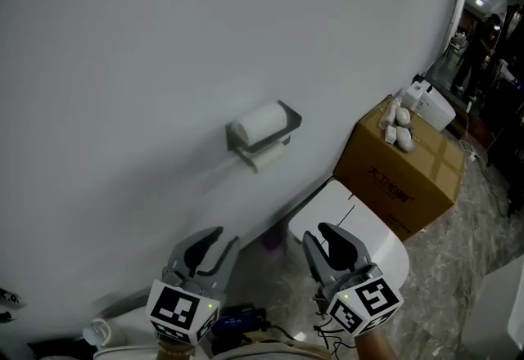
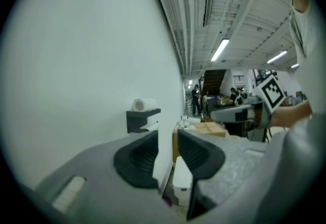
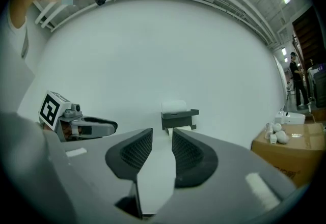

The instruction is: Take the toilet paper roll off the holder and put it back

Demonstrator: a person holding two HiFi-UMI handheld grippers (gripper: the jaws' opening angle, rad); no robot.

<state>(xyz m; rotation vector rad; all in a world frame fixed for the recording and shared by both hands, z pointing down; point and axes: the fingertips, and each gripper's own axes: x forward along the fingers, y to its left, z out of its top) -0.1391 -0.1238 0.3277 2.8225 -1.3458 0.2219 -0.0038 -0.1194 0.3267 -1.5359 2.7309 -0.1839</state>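
Wall [image 1: 164,39]: plain white, unmarked, filling most of the head view. Floor [image 1: 463,223]: grey marbled stone, seen at the wall's foot and running off to the right. The room opens beyond the wall's right end into a dim hall with ceiling strip lights [image 2: 220,50] and people standing far off.

Cardboard box [image 1: 401,170]: brown, on the floor against the wall's right stretch. White rounded fixture [image 1: 352,227]: on the floor just beside the box's near-left corner.

Left gripper [image 1: 221,240]: low at the near edge of the head view, pointing toward the wall, jaws spread with nothing between them. Right gripper [image 1: 318,234]: beside it over the white fixture, jaws likewise parted around an empty gap. Both are well apart from the holder.

Holder [image 1: 264,137]: dark grey, fixed mid-wall, left of the box and above floor level. Toilet paper roll [image 1: 260,119]: white, lying on the holder's flat top. More white paper [image 1: 270,155] shows under that top.

White device [image 1: 430,106]: on the box top at its far edge. Small pale objects [image 1: 399,125]: clustered at the box top's left corner.
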